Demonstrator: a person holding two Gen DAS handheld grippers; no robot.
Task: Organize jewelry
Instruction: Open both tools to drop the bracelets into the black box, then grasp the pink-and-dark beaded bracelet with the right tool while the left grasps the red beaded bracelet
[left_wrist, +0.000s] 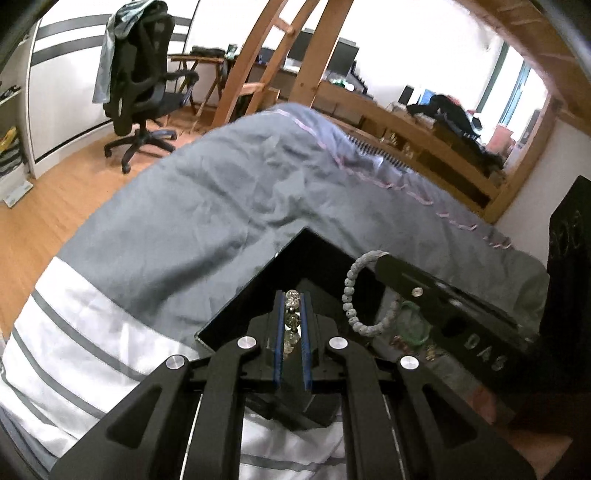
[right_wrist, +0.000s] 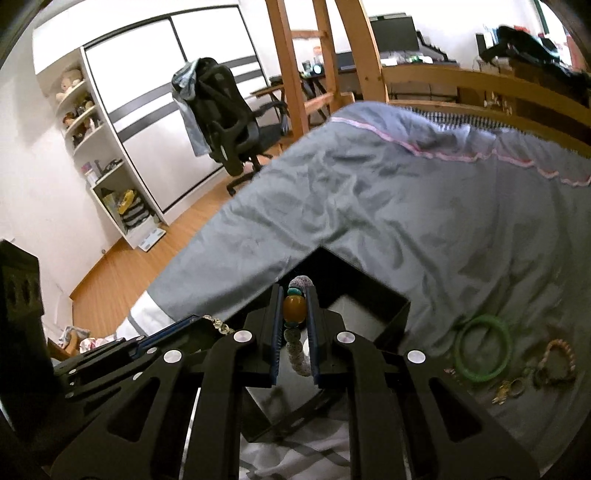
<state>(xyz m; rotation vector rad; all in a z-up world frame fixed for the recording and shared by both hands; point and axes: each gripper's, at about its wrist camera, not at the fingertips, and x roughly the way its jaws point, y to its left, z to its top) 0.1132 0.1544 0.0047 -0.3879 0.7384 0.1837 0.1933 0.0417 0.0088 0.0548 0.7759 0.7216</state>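
Note:
My left gripper (left_wrist: 292, 300) is shut on a bracelet of clear crystal beads (left_wrist: 291, 319), above the open black box (left_wrist: 255, 291) on the bed. My right gripper (right_wrist: 294, 294) is shut on a grey bead bracelet with an amber bead (right_wrist: 294, 308), also over the black box (right_wrist: 369, 295). In the left wrist view the right gripper (left_wrist: 382, 263) reaches in from the right, and the grey bracelet (left_wrist: 351, 291) hangs from it as a loop. The left gripper (right_wrist: 205, 322) shows at the lower left of the right wrist view.
On the grey bedspread (right_wrist: 406, 206) right of the box lie a green bangle (right_wrist: 482, 349), a pink bead bracelet (right_wrist: 557, 356) and small metal pieces (right_wrist: 511, 387). A wooden bed rail (right_wrist: 480, 88) runs behind. An office chair (right_wrist: 229, 122) stands on the wooden floor.

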